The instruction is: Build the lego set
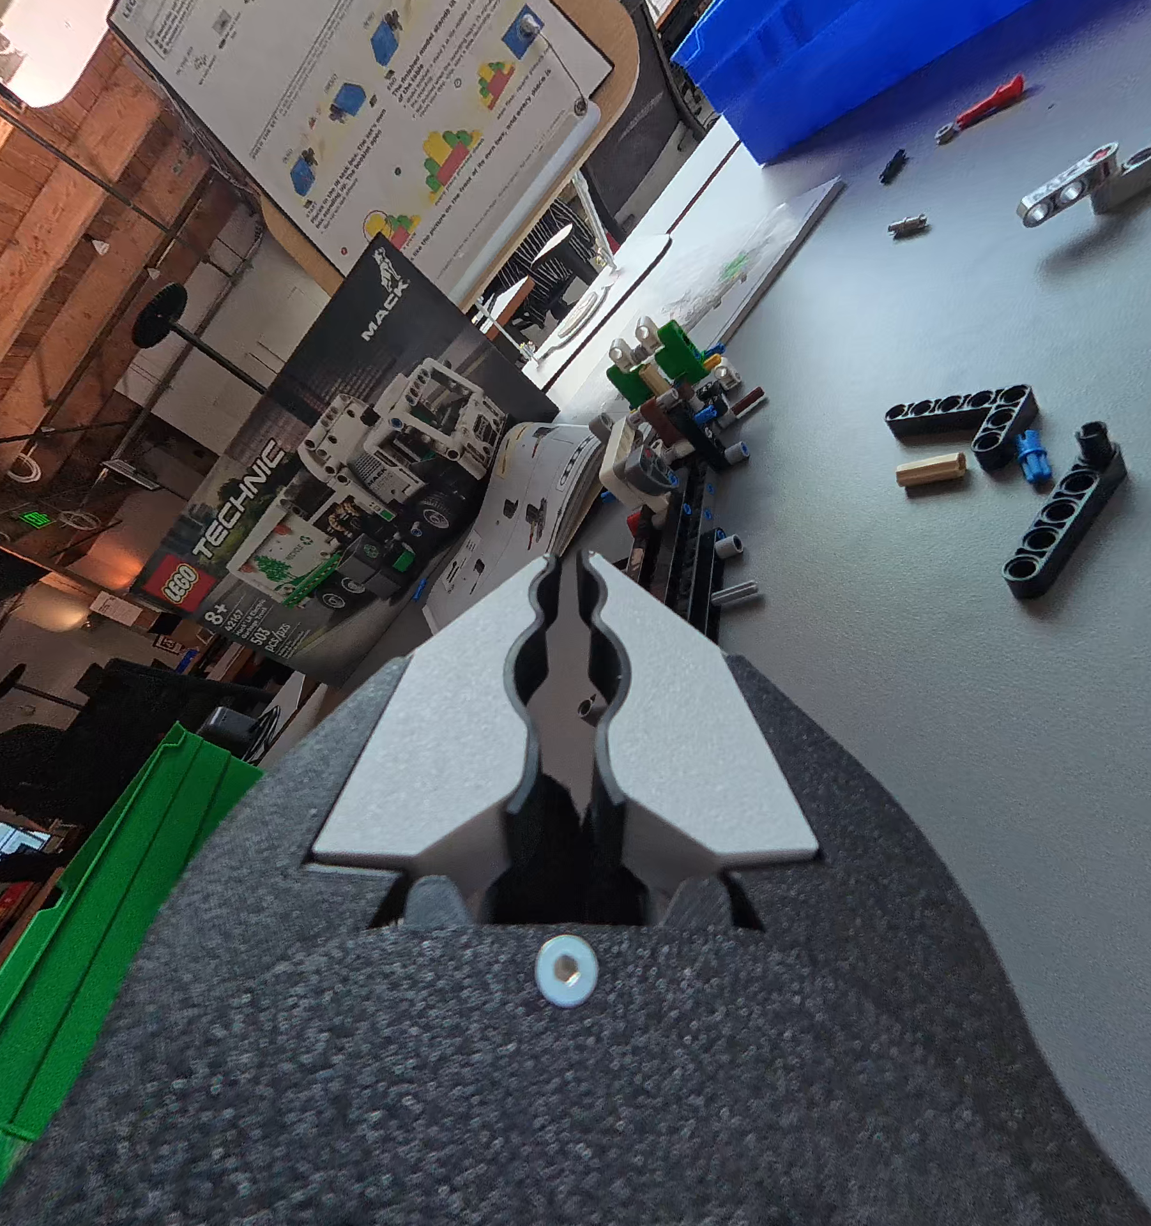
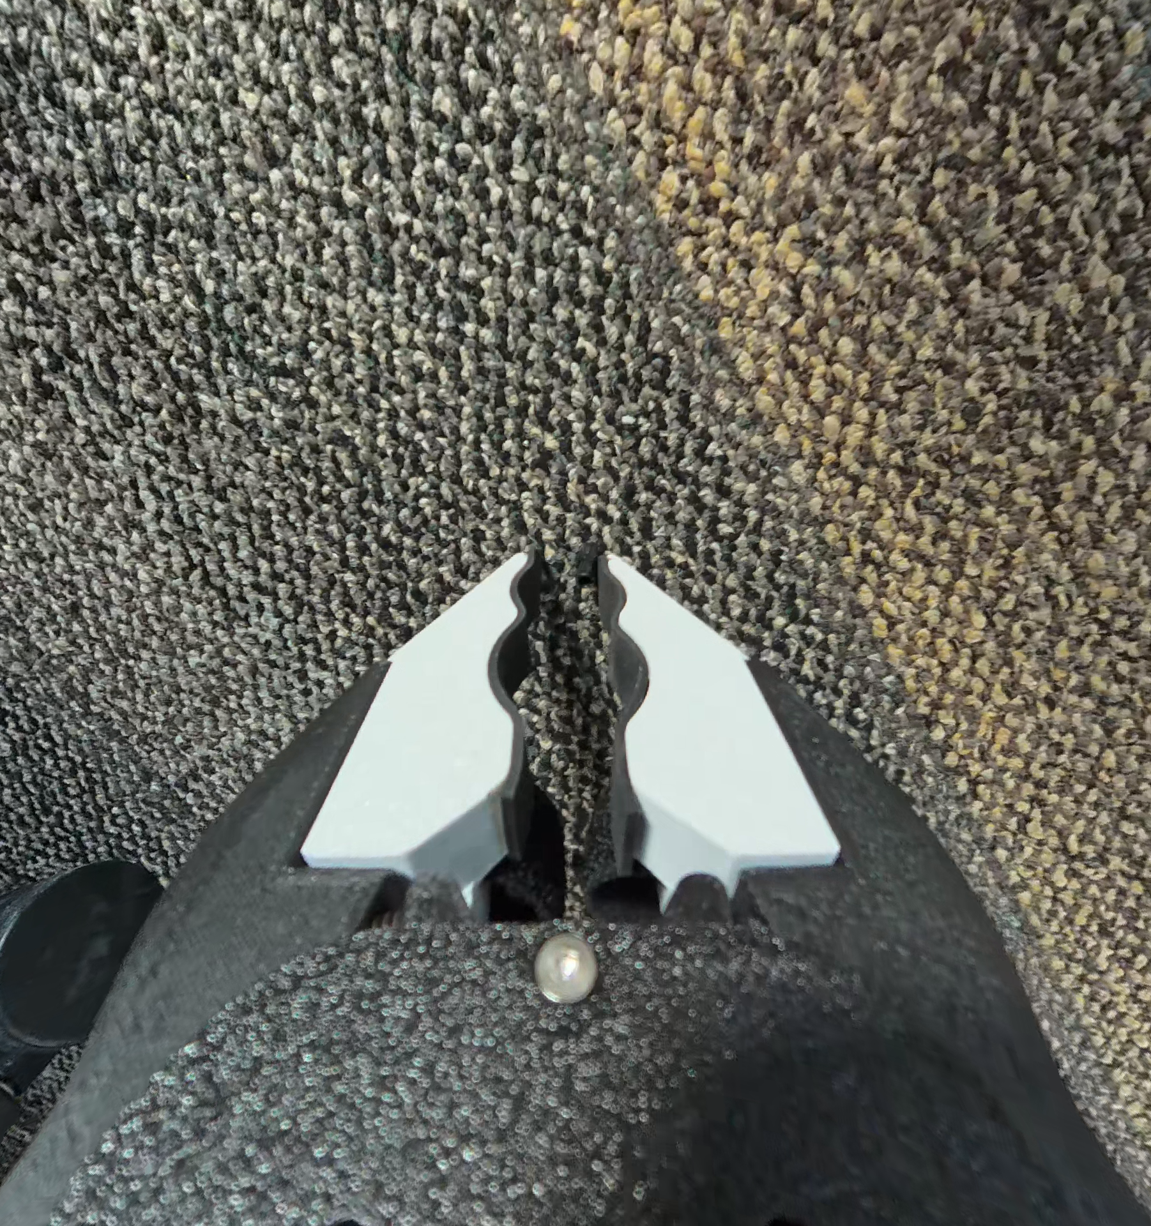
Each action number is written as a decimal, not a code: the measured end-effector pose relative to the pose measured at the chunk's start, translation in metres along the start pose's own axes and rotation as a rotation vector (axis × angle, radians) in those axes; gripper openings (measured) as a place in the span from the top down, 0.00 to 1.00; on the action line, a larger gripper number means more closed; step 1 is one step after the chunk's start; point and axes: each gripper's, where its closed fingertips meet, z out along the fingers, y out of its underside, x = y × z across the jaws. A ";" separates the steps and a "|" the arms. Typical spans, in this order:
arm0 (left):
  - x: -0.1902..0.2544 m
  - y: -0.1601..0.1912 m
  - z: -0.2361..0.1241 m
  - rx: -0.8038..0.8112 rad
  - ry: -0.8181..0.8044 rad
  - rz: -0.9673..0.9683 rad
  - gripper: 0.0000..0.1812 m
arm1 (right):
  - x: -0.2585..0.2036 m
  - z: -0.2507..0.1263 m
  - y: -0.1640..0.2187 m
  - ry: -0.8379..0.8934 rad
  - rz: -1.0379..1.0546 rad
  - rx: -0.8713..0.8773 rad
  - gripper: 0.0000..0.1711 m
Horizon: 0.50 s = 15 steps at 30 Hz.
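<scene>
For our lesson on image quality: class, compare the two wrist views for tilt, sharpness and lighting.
Left wrist view: the frame is strongly tilted, the grey table slanting, a window glaring top left, and the black perforated beams sharp with soft shadows. Right wrist view: the speckled grey carpet is crisp centrally, smeared towards the edges, with a yellowish cast on the right.

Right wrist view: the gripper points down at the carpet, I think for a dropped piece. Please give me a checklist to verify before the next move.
1. Right gripper aimed at the speckled grey-brown carpet: ok.
2. Small black plastic piece lies between its tips: ok.
3. Jaws clamped on that piece: not ok, a gap shows beside it.
4. Kind of piece: cannot tell, too small.
5. Left gripper empty, jaws almost together: ok.
6. Partly built multicoloured lego model rests on the flat grey table, apart from both grippers: ok.
</scene>
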 end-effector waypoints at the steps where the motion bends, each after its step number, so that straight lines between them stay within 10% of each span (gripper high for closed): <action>1: 0.000 0.000 0.000 0.001 0.001 0.001 0.98 | 0.000 0.000 0.001 0.008 0.009 0.002 0.91; 15: 0.001 0.000 0.000 0.001 -0.004 0.011 0.98 | -0.005 -0.007 0.006 0.024 -0.034 0.020 0.95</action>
